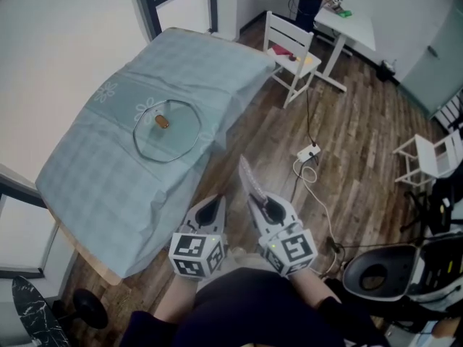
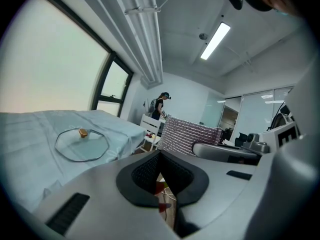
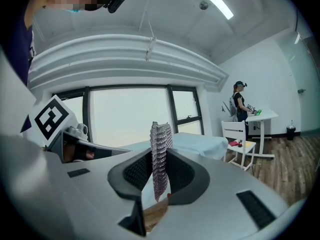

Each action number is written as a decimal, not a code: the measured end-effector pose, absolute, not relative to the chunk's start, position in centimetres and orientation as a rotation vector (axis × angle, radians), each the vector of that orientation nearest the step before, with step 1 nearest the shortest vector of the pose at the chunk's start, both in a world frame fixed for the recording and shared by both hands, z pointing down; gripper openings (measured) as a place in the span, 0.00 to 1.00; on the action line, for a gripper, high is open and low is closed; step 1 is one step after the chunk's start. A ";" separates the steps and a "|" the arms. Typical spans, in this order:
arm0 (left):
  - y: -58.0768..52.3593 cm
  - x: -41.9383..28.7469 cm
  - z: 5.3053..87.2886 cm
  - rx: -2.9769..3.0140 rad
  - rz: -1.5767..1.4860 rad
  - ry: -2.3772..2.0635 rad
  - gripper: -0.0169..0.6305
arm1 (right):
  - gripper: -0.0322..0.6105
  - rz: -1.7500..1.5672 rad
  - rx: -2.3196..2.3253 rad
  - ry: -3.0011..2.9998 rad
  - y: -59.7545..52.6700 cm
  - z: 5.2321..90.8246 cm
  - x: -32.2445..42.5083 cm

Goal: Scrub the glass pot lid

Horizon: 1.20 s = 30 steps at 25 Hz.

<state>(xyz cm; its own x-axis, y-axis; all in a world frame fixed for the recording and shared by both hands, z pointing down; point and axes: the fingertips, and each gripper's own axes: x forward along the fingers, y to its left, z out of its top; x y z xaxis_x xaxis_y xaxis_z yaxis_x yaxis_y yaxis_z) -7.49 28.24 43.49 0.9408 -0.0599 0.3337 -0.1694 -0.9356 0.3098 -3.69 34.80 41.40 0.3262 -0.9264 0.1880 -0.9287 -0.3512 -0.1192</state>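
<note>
Right gripper (image 3: 159, 159) is clamping a silvery mesh scrubber (image 3: 161, 131). The sheet is standing edge-on between its jaws and sticking out past the tips. Left gripper (image 2: 160, 160) is sitting with its jaws pressed together, with nothing between them. Both are hanging side by side close to the person's body, over the wood floor (image 1: 347, 143) and short of the table edge.

Glass pot lid (image 1: 165, 131) is lying flat on the pale blue tablecloth (image 1: 94, 165). It is lying ahead of the left gripper and off to its left, well apart from both tools. Its brown knob (image 1: 161, 121) is pointing up, and a thin metal rim is running round the glass. Nothing is touching it.

Handling, as a guess:
- The lid is looking stiff, brittle, smooth and fairly heavy. The glass face is offering no pinch and is likely being slippery.
- It is probably going to slide or bunch the cloth once rubbed, so it is needing pinning.
- The best hold is looking like the knob, taken by the left gripper, which is needing to open first.
- The rim is the second choice, being thin and lying tight to the cloth.
- The scrubber is looking light and floppy, so pressure is having to come from close to the right jaws, not from the free end.
- The main risk is the lid skating towards the table edge.
</note>
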 end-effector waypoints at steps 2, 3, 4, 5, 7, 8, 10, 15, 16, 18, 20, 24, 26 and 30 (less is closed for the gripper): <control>27.8 -7.7 43.8 2.775 0.479 -0.165 0.02 | 0.17 0.362 2.563 -1.788 34.2 41.5 -3.7; 27.5 -7.7 44.0 2.781 0.488 -0.165 0.02 | 0.17 0.374 2.574 -1.788 33.8 41.4 -3.5; 27.1 -7.5 44.1 2.785 0.495 -0.165 0.02 | 0.17 0.384 2.585 -1.789 33.3 41.3 -3.2; 26.6 -7.3 44.2 2.785 0.497 -0.166 0.02 | 0.17 0.392 2.595 -1.792 32.8 41.2 -2.9; 25.6 -6.8 44.4 2.778 0.493 -0.164 0.02 | 0.17 0.394 2.597 -1.813 31.8 41.3 -2.4; 25.1 -6.4 44.6 2.773 0.488 -0.161 0.02 | 0.17 0.382 2.591 -1.822 31.4 41.5 -2.2; 24.1 -5.3 44.8 2.766 0.477 -0.153 0.02 | 0.17 0.353 2.574 -1.826 30.6 41.7 -1.6; 21.6 -1.9 45.1 2.751 0.472 -0.136 0.02 | 0.17 0.351 2.555 -1.828 28.1 41.9 1.1; 21.1 -1.3 45.0 2.750 0.473 -0.133 0.02 | 0.17 0.356 2.554 -1.827 27.6 41.8 1.7; 20.1 -0.1 44.9 2.753 0.476 -0.128 0.02 | 0.17 0.372 2.550 -1.829 26.3 41.7 2.8; 18.9 1.0 44.9 2.755 0.478 -0.128 0.02 | 0.17 0.387 2.537 -1.840 25.0 41.8 3.6; 16.1 3.1 44.7 2.754 0.461 -0.153 0.02 | 0.17 0.411 2.514 -1.870 22.2 42.0 5.5; 14.6 3.9 44.4 2.752 0.454 -0.168 0.02 | 0.17 0.427 2.501 -1.884 20.6 41.8 6.3; 11.1 4.9 44.3 2.737 0.444 -0.200 0.02 | 0.17 0.390 2.450 -1.918 17.2 41.4 7.5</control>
<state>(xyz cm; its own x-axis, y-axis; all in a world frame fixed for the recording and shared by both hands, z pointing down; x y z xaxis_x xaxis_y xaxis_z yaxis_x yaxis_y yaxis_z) 4.94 11.14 44.26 0.9407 -0.0803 0.3296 -0.1934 -0.9252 0.3265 7.49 17.24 41.35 0.2209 -0.9550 0.1980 -0.9565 -0.2518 -0.1475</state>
